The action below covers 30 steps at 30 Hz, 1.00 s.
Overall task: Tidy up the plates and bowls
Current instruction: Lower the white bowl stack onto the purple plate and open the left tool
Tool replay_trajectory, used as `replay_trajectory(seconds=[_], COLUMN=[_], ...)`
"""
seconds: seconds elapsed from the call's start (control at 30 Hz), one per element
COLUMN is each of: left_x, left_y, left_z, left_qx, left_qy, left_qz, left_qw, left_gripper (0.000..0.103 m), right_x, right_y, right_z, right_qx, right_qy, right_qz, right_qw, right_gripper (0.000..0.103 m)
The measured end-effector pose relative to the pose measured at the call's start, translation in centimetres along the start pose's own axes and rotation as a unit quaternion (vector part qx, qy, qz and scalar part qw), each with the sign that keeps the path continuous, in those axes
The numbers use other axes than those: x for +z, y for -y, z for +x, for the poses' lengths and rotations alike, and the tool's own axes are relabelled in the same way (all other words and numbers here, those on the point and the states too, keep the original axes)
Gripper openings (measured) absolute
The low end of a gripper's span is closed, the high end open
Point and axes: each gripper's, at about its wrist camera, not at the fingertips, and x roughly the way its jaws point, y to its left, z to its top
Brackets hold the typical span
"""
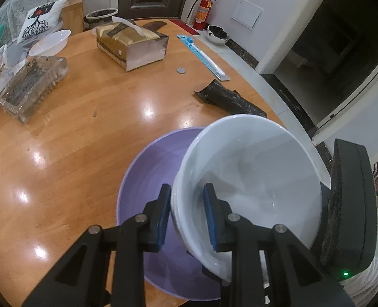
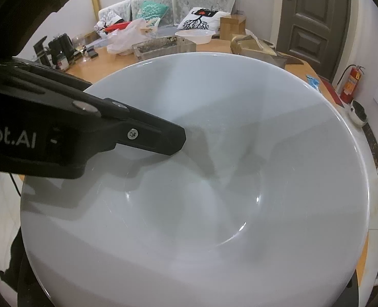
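My left gripper is shut on the near rim of a white bowl, one finger inside and one outside. The bowl is tilted and held over a purple plate that lies on the wooden table. In the right wrist view the white bowl fills the frame, with a left gripper finger reaching in over its rim. The right device's black body shows beyond the bowl's right side. The right gripper's own fingers are hidden behind the bowl.
On the table are a glass tray, a gold tissue box, a white bowl at the far left, a coin, a blue packaged toothbrush and a dark wrapper. The table edge runs along the right.
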Motion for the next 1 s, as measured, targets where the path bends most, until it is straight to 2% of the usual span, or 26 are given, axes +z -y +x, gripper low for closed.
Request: replay_trajectory(seconds=[0.4, 0.73, 0.83, 1.0], left_x=[-0.13, -0.37, -0.45, -0.69], left_y=[0.03, 0.18, 0.30, 0.55], left_z=[-0.28, -0.32, -0.46, -1.00], left_qx=[0.010, 0.018, 0.021, 0.030], left_qy=[-0.001, 0.004, 0.009, 0.016], left_qz=[0.012, 0.018, 0.021, 0.029], left_qw=[0.9999, 0.9997, 0.9995, 0.9990], left_gripper=[0.022, 0.024, 0.027, 0.042], right_x=[0.04, 0.29, 0.15, -0.12], right_y=[-0.21, -0.14, -0.24, -0.18], right_z=[0.32, 0.35, 0.09, -0.27], right_qx=[0.009, 0.009, 0.001, -0.004], right_qy=[0.000, -0.019, -0.024, -0.027], right_qz=[0.006, 0.001, -0.002, 0.001], right_qw=[1.000, 1.000, 1.000, 1.000], right_gripper=[0.102, 0.102, 0.102, 0.102])
